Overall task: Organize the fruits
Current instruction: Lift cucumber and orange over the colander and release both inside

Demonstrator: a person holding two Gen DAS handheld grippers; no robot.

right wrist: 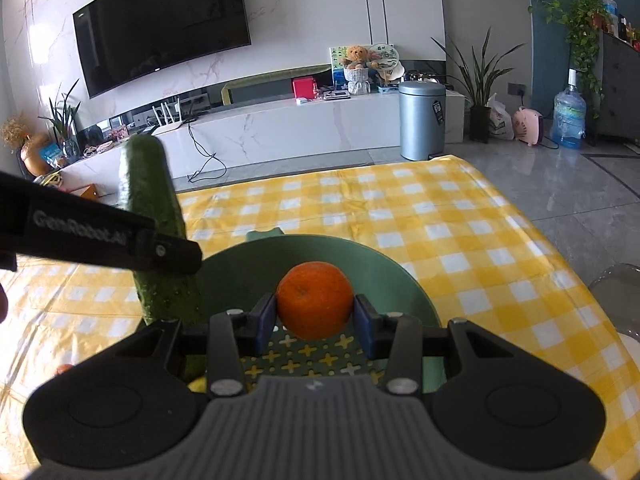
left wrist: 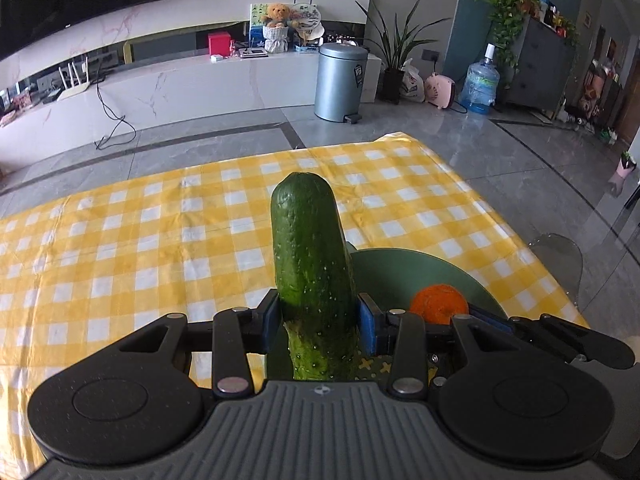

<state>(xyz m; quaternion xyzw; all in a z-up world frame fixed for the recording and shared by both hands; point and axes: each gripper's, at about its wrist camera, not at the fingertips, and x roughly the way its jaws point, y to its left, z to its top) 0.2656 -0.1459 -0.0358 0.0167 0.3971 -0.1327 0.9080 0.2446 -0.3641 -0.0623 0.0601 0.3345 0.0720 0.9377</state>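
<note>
My left gripper [left wrist: 319, 320] is shut on a dark green cucumber [left wrist: 310, 256], which stands nearly upright between the blue pads. In the right wrist view the same cucumber [right wrist: 150, 200] rises at the left, with the left gripper's black finger across it. My right gripper [right wrist: 315, 322] is shut on an orange [right wrist: 315, 300], held over a green bowl [right wrist: 384, 276] with a cross-patterned bottom. In the left wrist view that orange [left wrist: 439, 303] shows just right of the cucumber, in front of the green bowl [left wrist: 396, 276].
A yellow-and-white checked tablecloth [left wrist: 160, 232] covers the table, whose far edge meets grey tiled floor. A small orange thing [right wrist: 64, 369] and something yellow [right wrist: 198, 384] lie low at the left. Beyond stand a metal bin [left wrist: 340, 80], plants and a water bottle.
</note>
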